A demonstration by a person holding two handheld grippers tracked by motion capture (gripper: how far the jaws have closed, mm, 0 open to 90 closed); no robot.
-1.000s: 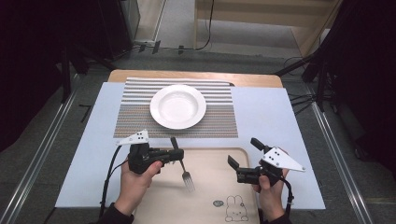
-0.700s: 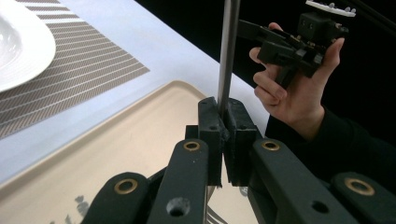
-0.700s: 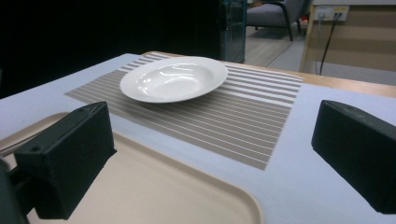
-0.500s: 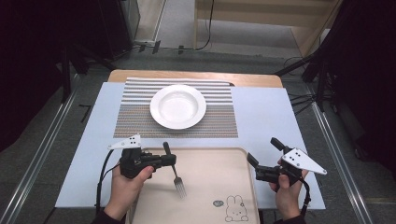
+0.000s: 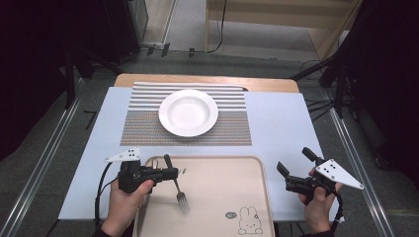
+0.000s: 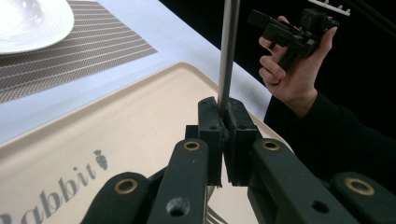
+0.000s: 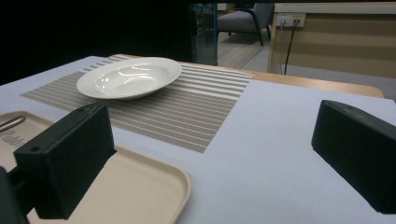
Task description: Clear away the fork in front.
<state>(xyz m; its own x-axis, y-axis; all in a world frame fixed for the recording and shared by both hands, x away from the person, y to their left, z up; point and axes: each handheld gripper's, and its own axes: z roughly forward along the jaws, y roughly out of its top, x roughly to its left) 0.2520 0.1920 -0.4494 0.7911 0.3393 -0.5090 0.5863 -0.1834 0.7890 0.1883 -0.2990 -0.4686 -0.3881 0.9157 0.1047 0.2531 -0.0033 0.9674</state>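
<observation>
A metal fork is over the left part of the beige tray, and my left gripper is shut on its handle. The tines point toward the near edge. In the left gripper view the two jaws are pressed together on the fork handle, with the left gripper above the tray. My right gripper is open with nothing in it, just off the tray's right edge over the pale blue table. Its jaws stand wide apart in the right gripper view.
A white plate sits on a striped placemat beyond the tray; the plate has nothing on it. The tray has a rabbit drawing near its front. The table's near edge lies just under both hands.
My right gripper has moved to the right, from over the tray to beside it. My left gripper has moved slightly left and nearer with the fork still in it.
</observation>
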